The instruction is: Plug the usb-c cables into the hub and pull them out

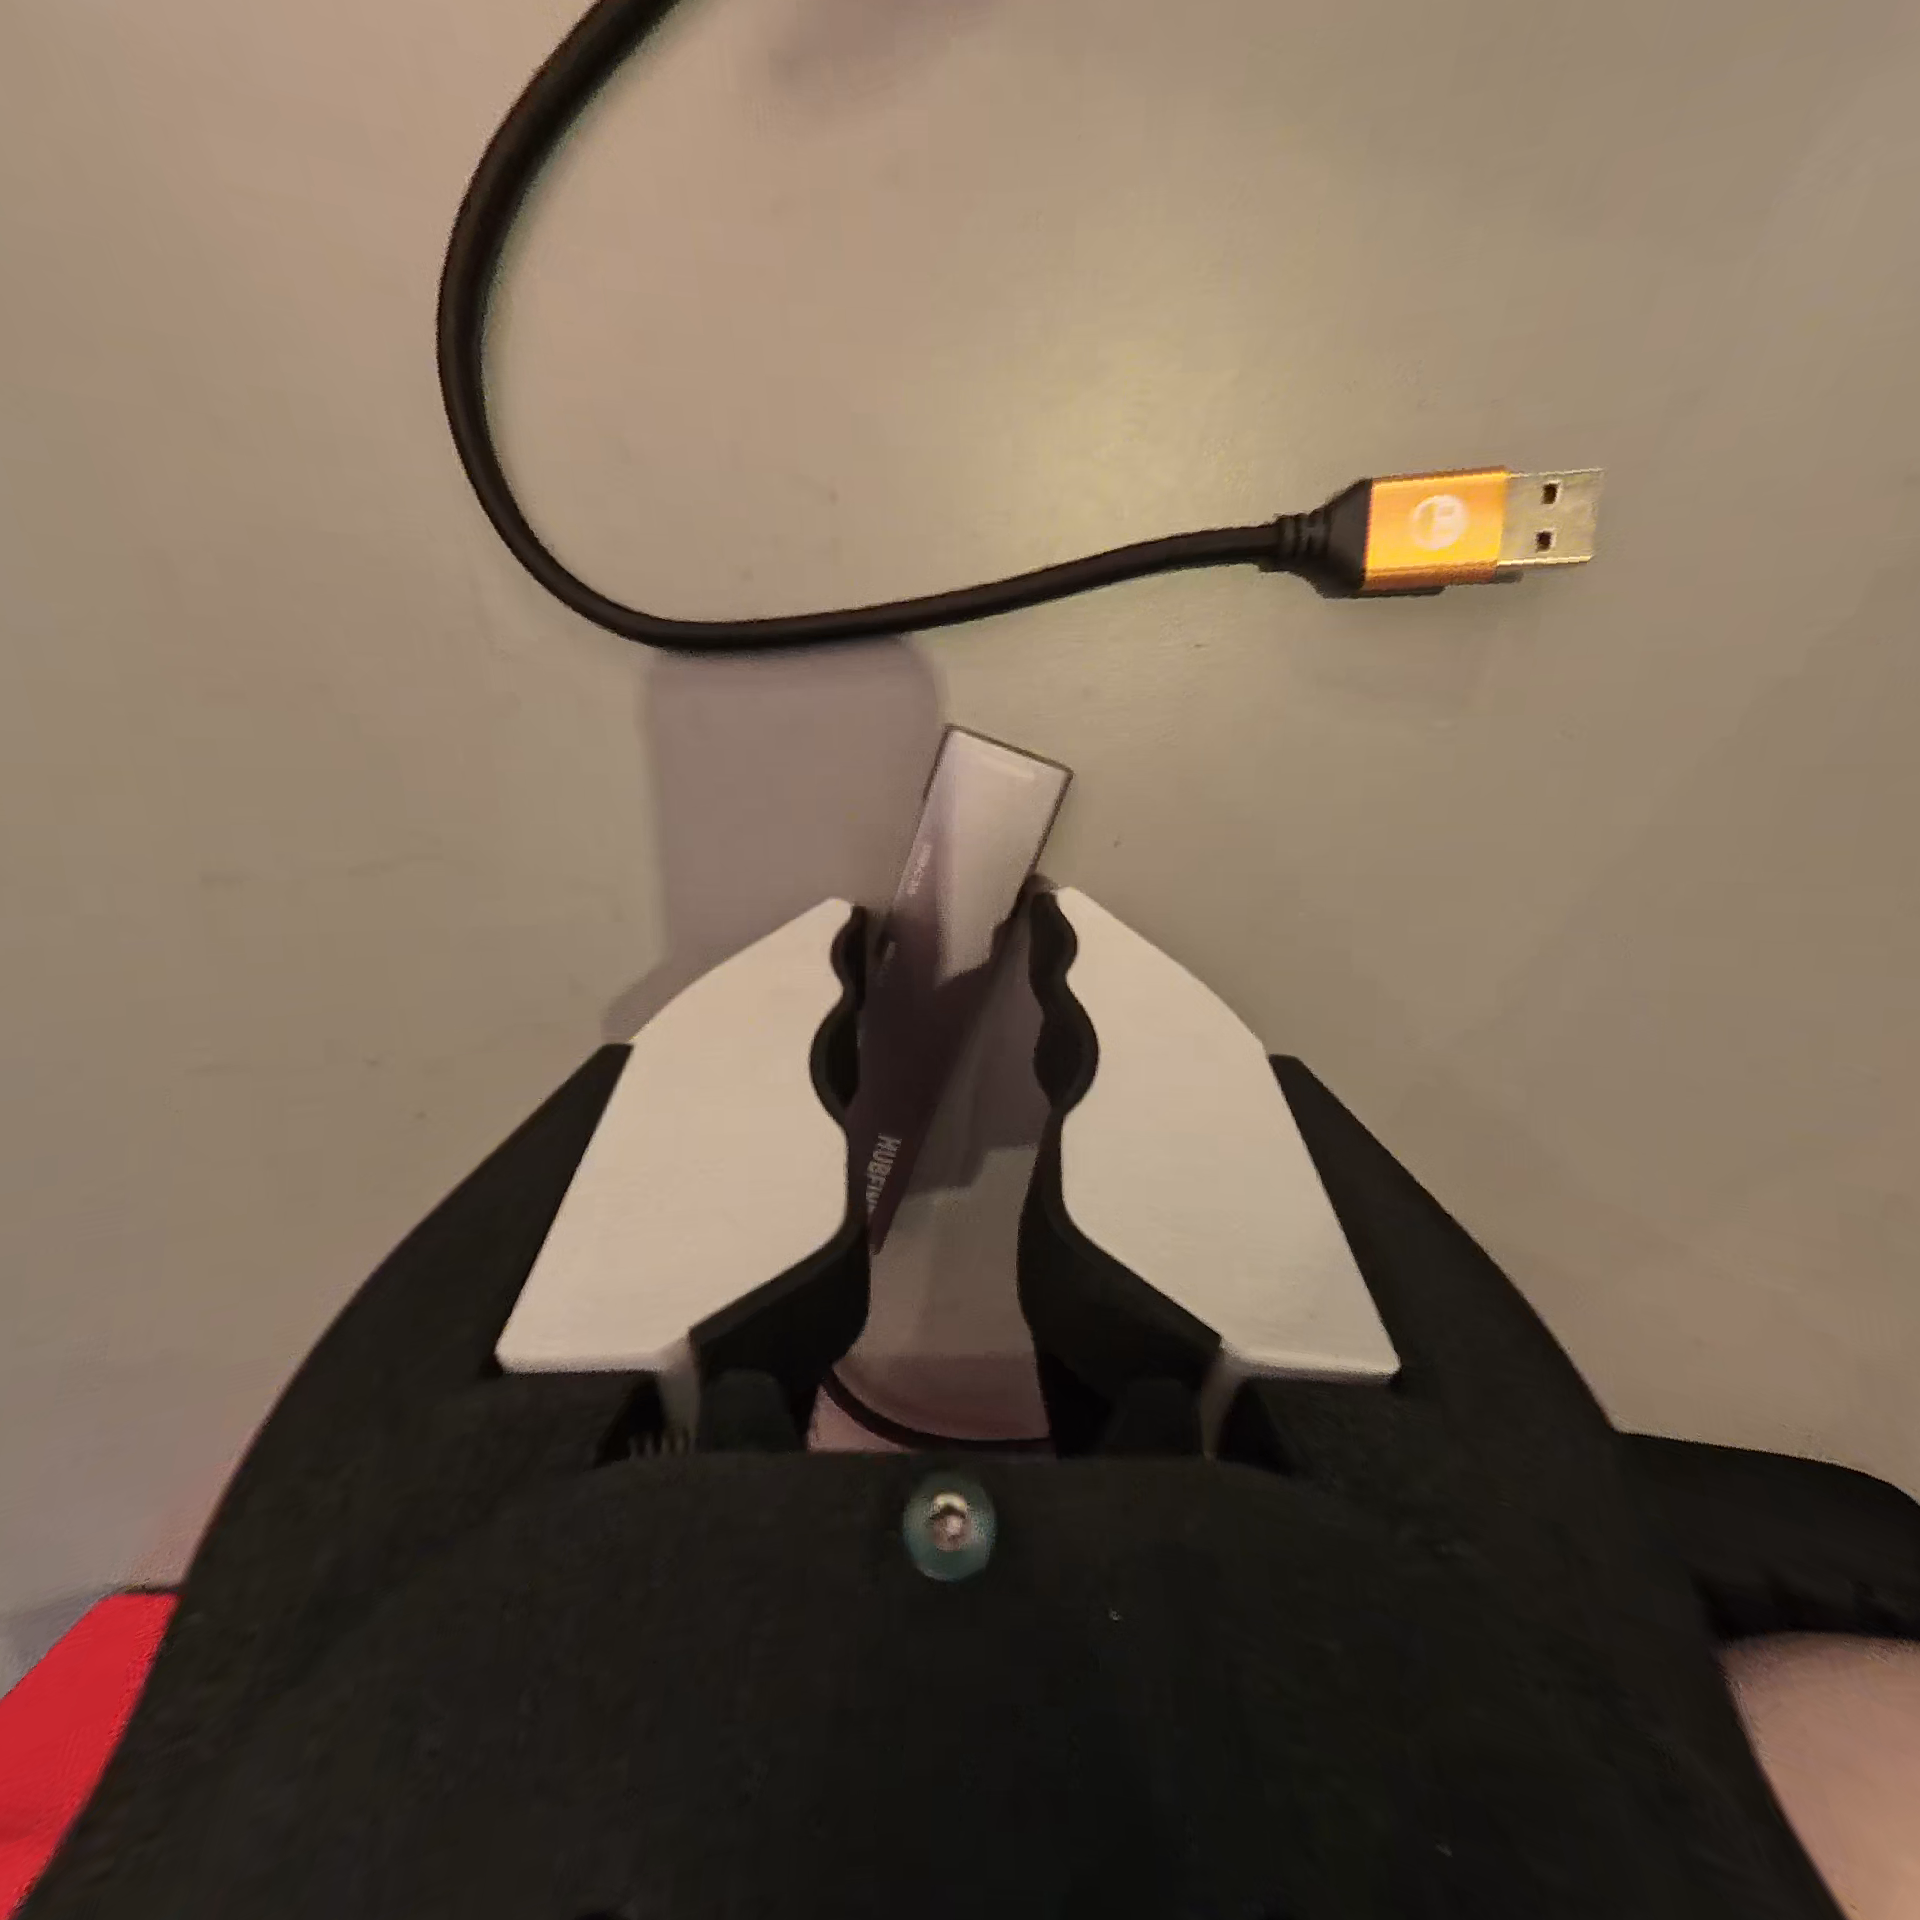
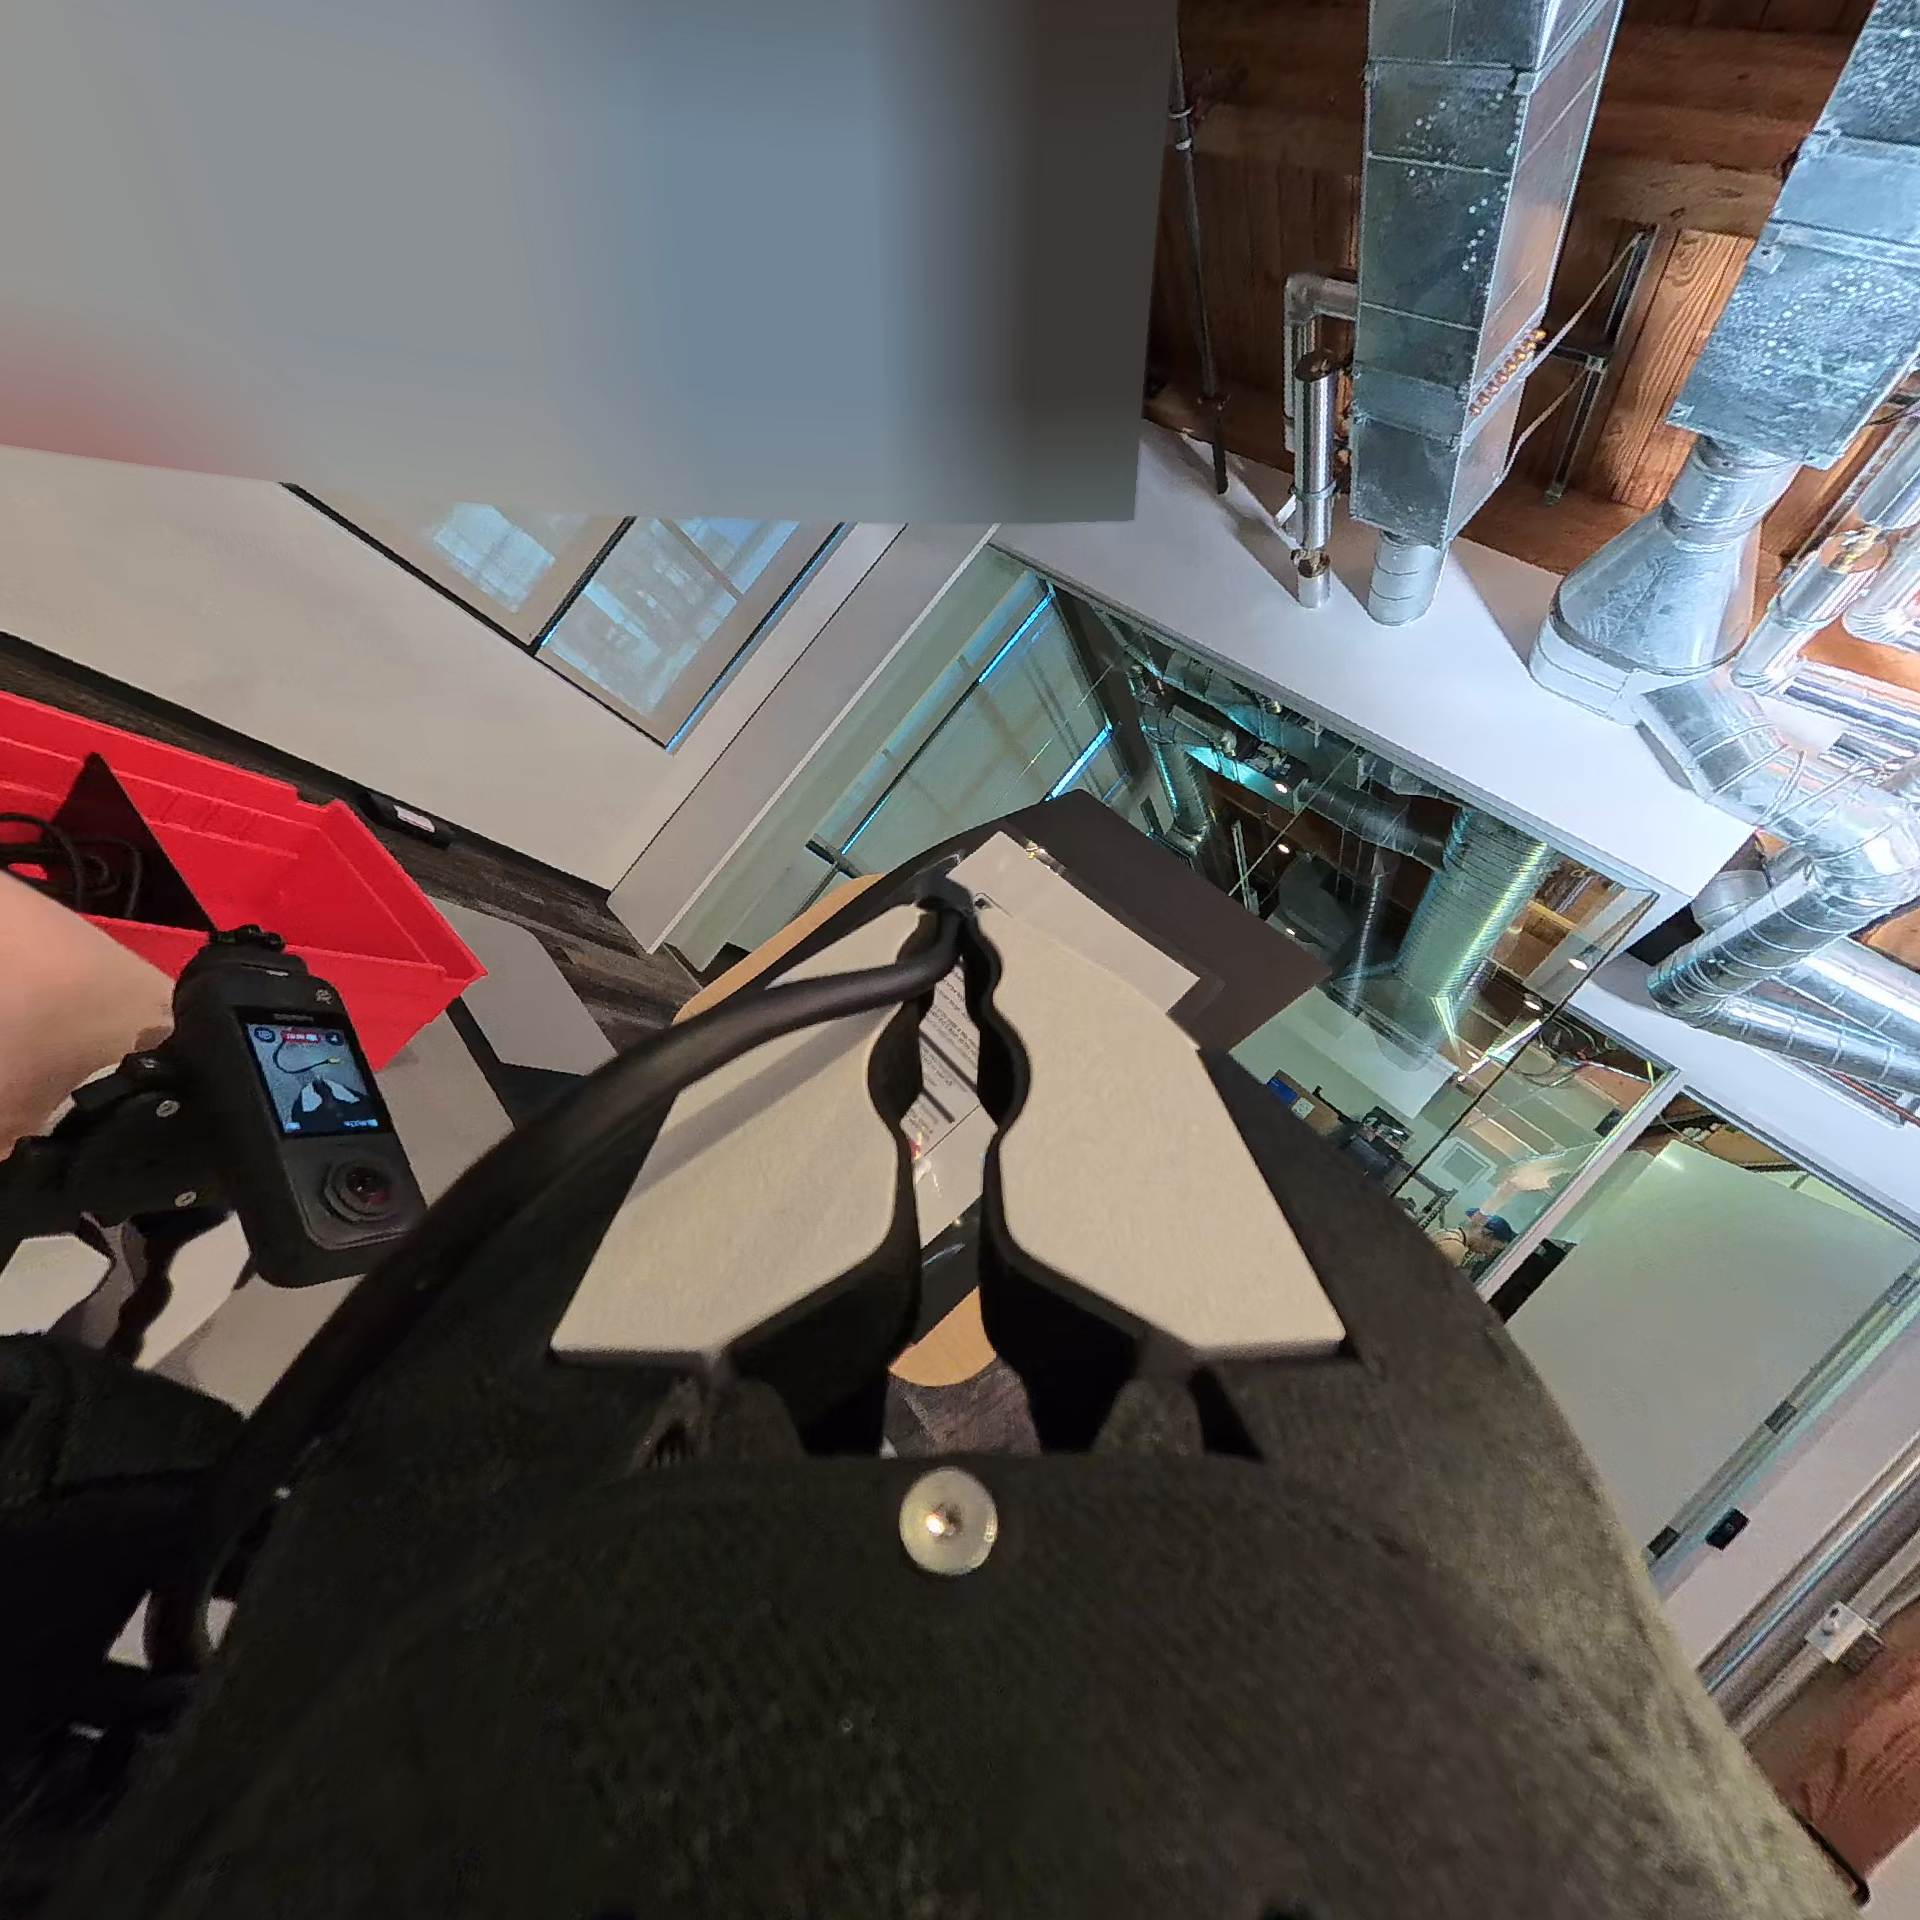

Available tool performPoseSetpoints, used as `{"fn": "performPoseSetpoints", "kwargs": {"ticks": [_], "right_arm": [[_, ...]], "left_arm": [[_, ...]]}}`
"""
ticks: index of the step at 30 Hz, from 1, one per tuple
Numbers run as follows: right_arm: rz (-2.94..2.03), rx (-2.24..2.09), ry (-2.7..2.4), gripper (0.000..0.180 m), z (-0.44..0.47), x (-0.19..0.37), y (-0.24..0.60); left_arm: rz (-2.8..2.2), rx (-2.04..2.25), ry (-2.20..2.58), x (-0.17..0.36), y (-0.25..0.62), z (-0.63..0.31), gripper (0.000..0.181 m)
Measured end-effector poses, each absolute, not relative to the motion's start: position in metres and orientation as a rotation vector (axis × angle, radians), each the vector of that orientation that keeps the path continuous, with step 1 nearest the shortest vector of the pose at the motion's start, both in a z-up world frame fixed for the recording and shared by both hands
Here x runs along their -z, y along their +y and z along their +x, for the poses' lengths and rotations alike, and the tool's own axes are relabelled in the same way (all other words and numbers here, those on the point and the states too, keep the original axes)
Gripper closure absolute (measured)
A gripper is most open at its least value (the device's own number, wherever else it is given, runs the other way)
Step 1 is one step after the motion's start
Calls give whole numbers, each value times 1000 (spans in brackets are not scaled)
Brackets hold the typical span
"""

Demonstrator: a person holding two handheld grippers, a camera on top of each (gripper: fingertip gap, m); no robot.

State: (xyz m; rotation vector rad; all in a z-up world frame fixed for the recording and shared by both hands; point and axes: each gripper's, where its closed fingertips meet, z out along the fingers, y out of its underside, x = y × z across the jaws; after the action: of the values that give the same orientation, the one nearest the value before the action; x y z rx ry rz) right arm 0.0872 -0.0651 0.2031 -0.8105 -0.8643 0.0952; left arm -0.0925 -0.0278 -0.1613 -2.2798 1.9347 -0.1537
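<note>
Hub, slim grey metal bar, clamped in left hand-held gripper, right hand-held gripper pinching round black cable

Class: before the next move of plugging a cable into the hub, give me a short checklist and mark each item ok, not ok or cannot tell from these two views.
1. Left gripper grips the hub: ok, though the hub sits tilted.
2. Hub's far end clear of the fingers: ok.
3. Right gripper pinches a black cable: ok.
4. That cable's plug visible: cannot tell.
5. Right gripper aimed at the hub: not ok, it faces the ceiling ducts.
6. Orange plug lies free on the table: ok.
</note>
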Motion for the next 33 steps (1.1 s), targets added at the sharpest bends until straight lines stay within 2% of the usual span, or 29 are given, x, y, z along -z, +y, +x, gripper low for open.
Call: {"fn": "performPoseSetpoints", "kwargs": {"ticks": [2, 8, 18, 26, 33], "right_arm": [[-817, -98, -871, 174, 86, -201, -63], [-865, -93, -911, 174, 80, -191, -55], [-1064, -107, -1130, 174, 74, -148, -45], [-1117, -124, -1352, 174, 48, -115, -55], [-1199, -170, -1641, 174, 21, -64, -65]], "left_arm": [[-2240, 159, 1963, 161, -29, -89, 157], [-2152, 57, 2007, 150, -25, -88, 158], [-1734, 542, 1707, 51, -29, -48, 158], [-1536, 690, 1481, 23, -16, -27, 159], [-1352, 796, 1543, 15, -39, -17, 159]]}}
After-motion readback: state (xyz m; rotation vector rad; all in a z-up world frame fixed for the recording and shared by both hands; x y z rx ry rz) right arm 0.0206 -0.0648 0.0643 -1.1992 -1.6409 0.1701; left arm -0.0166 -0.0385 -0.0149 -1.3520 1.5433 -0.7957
